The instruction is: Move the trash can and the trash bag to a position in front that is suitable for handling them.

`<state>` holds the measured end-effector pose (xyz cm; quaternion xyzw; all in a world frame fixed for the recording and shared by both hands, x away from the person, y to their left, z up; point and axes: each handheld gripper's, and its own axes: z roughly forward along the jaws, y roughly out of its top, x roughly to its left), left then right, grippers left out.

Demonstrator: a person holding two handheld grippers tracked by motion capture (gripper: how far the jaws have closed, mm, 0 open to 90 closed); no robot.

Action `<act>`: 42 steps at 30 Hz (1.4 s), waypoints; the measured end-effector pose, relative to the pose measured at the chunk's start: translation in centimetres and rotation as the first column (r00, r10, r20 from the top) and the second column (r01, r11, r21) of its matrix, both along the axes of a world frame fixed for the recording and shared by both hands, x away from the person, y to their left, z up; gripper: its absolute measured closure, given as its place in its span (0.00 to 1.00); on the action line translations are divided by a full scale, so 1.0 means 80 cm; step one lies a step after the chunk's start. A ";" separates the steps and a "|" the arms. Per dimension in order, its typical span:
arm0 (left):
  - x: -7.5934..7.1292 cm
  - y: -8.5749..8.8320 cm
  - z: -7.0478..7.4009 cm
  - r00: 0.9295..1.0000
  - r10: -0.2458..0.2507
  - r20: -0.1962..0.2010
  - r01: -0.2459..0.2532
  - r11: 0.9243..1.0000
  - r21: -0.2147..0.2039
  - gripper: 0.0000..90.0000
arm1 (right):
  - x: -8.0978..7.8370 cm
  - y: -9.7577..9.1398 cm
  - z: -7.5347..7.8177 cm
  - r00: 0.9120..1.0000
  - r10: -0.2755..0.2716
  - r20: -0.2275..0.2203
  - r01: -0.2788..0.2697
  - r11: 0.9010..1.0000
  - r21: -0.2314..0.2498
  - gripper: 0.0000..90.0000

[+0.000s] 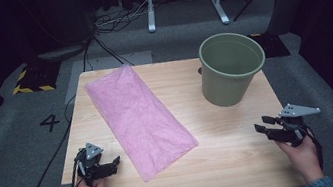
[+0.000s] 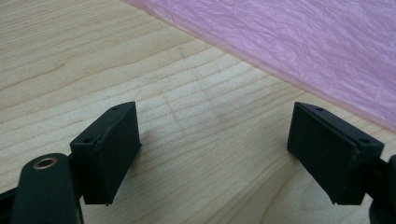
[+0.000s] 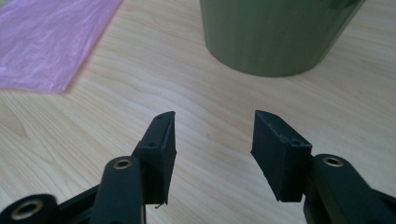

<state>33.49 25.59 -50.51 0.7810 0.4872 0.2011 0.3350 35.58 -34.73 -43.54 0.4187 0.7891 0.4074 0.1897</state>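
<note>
A: Where did the crinkled pink plastic bag (image 1: 139,119) lie?
B: Flat, slantwise across the pale wooden counter (image 1: 232,138), its near corner just beside the left tongs (image 1: 113,162).
A: And the tongs?
B: Both open, empty; the right tongs (image 1: 262,125) stood over bare wood, well apart from the round green plastic bucket (image 1: 231,67).

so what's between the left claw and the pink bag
Nothing: in the left gripper view, only bare wooden table runs from the open left claw to the edge of the pink bag. The high view shows the same gap.
</note>
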 end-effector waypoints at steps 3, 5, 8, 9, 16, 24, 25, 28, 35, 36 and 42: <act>0.000 0.000 0.000 1.000 0.001 -0.002 -0.001 1.000 -0.001 0.18 | 0.006 0.004 0.011 1.000 0.008 0.006 -0.008 1.000 -0.001 0.54; 0.001 0.000 0.000 1.000 0.000 -0.003 0.000 1.000 -0.002 0.18 | 0.015 0.010 0.033 0.999 0.033 0.029 -0.033 0.999 -0.004 0.53; 0.000 -0.001 0.000 1.000 0.001 -0.003 -0.001 1.000 -0.002 0.18 | 0.021 0.015 0.048 0.998 0.048 0.050 -0.048 0.999 -0.005 0.53; 0.000 -0.001 0.000 1.000 0.001 -0.002 -0.001 1.000 -0.002 0.18 | 0.024 0.016 0.054 0.997 0.052 0.056 -0.052 0.999 -0.003 0.53; 0.000 -0.001 0.000 1.000 0.001 -0.002 -0.001 1.000 -0.001 0.18 | 0.053 0.027 0.101 0.992 0.084 0.090 -0.088 0.995 0.043 0.51; 0.000 -0.001 0.000 1.000 0.001 -0.001 -0.001 1.000 -0.003 0.18 | 0.077 0.039 0.137 0.988 0.113 0.109 -0.118 0.992 0.043 0.50; 0.000 -0.001 0.000 1.000 0.000 -0.002 0.000 1.000 -0.002 0.18 | 0.079 0.042 0.141 0.987 0.113 0.112 -0.118 0.992 0.036 0.50; 0.000 -0.001 0.000 1.000 0.001 -0.003 -0.001 1.000 -0.003 0.18 | 0.093 0.051 0.148 0.987 0.115 0.109 -0.119 0.992 0.034 0.50; 0.000 -0.001 0.000 1.000 0.002 -0.003 -0.002 1.000 -0.001 0.18 | 0.125 0.075 0.146 0.988 0.123 0.092 -0.126 0.992 0.023 0.52; 0.000 -0.001 0.000 1.000 0.002 -0.003 -0.002 1.000 -0.001 0.18 | 0.130 0.079 0.145 0.987 0.133 0.093 -0.135 0.991 0.016 0.53; 0.000 -0.001 0.000 0.999 0.037 -0.005 -0.037 0.999 0.003 0.17 | 0.160 0.111 0.137 0.986 0.165 0.022 -0.165 0.986 -0.021 0.66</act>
